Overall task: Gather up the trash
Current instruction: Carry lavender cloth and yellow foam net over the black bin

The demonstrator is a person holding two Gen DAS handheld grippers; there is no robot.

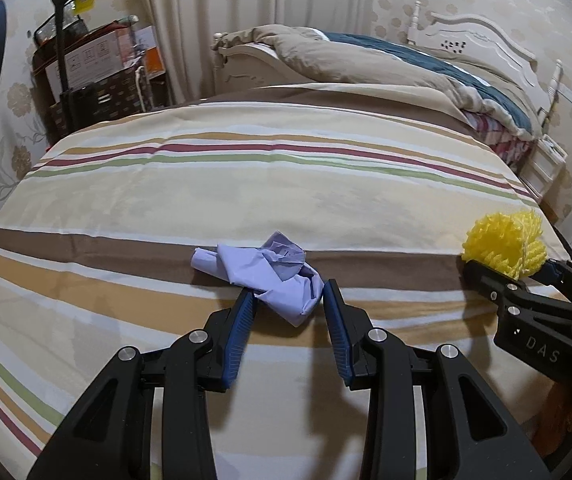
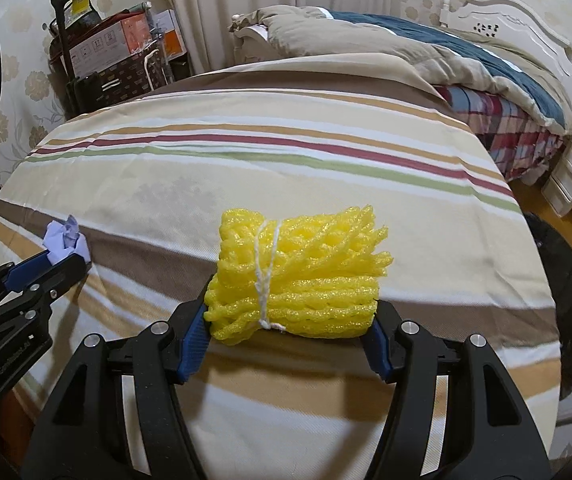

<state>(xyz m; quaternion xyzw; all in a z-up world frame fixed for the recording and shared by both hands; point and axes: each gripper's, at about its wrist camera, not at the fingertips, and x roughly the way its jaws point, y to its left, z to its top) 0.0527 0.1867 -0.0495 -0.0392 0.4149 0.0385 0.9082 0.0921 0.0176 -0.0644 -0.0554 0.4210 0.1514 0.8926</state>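
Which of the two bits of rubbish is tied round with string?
The yellow foam net, held in the right gripper: white string binds its middle. The crumpled lilac paper, between the left gripper's pads, has none.

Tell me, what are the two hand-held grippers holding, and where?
The right hand-held gripper clamps the yellow foam net bundle by its two ends. The left hand-held gripper pinches the crumpled lilac paper at its near end.

Each hand-held gripper (image 1: 289, 296) (image 2: 289, 322): black linkage arms, silver screws, ribbed blue pads, white lettering
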